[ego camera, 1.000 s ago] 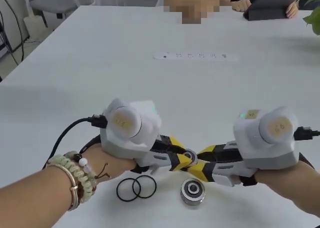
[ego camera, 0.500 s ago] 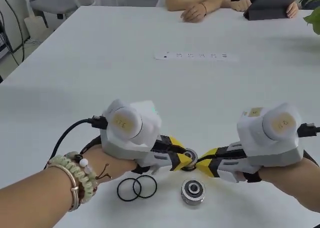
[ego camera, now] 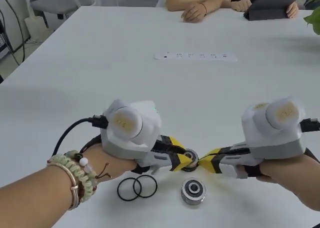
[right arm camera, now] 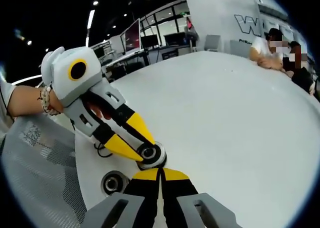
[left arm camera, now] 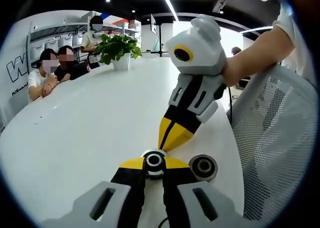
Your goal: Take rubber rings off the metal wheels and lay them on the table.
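Observation:
My left gripper (ego camera: 186,159) is shut on a small metal wheel (ego camera: 189,159), holding it just above the table; the same wheel (left arm camera: 153,161) sits between its yellow jaws in the left gripper view. My right gripper (ego camera: 202,161) comes in from the right. Its jaws are pressed together at the wheel's rim (right arm camera: 151,154) and pinch the thin black rubber ring there. Two loose black rubber rings (ego camera: 136,187) lie overlapping on the table under my left hand. A second metal wheel (ego camera: 193,190) lies flat on the table just below the grippers.
The white table (ego camera: 150,88) stretches far ahead, with a white power strip (ego camera: 195,56) at mid-distance. People sit at the far end with a tablet (ego camera: 270,8). A potted plant (left arm camera: 117,48) stands on the table. A mesh chair back (left arm camera: 280,138) is beside me.
My right gripper has drawn back to the right, from overlapping the held wheel to touching its rim with the tips. The left gripper, loose rings and second wheel have stayed put.

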Action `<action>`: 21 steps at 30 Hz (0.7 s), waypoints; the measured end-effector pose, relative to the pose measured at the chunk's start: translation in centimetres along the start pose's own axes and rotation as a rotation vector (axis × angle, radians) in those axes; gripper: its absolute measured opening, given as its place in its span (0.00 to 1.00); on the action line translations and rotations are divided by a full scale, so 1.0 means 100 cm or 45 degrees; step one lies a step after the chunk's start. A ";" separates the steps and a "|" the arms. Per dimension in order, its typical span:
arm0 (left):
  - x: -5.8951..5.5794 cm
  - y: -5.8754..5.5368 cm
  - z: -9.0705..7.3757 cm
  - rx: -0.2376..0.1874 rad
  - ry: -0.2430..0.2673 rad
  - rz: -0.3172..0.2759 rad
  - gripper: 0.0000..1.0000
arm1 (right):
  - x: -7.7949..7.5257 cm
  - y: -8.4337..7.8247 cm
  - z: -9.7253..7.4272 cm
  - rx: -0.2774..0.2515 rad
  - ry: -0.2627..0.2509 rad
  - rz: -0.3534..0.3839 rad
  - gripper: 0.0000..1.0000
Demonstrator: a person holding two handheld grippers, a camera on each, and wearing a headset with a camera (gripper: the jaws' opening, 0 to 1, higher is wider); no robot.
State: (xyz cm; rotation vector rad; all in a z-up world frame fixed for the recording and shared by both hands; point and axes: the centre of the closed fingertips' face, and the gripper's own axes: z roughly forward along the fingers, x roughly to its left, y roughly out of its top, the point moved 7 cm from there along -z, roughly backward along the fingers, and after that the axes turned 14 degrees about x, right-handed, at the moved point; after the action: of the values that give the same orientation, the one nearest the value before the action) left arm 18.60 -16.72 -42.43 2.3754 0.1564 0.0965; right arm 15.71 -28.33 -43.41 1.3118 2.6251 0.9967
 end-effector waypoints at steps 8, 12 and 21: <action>-0.001 0.000 0.000 0.004 -0.001 0.000 0.07 | -0.002 0.000 -0.002 -0.031 0.089 0.290 0.00; -0.002 0.001 0.001 0.002 -0.012 0.002 0.07 | -0.004 -0.001 -0.005 -0.064 0.174 0.514 0.00; -0.003 0.001 0.001 -0.002 -0.021 0.006 0.07 | 0.005 0.002 -0.008 -0.047 0.166 0.450 0.00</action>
State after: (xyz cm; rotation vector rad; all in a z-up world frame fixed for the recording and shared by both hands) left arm 18.30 -16.94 -42.45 2.3744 0.1424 0.0792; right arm 15.26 -28.32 -42.51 1.8021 2.4990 1.2030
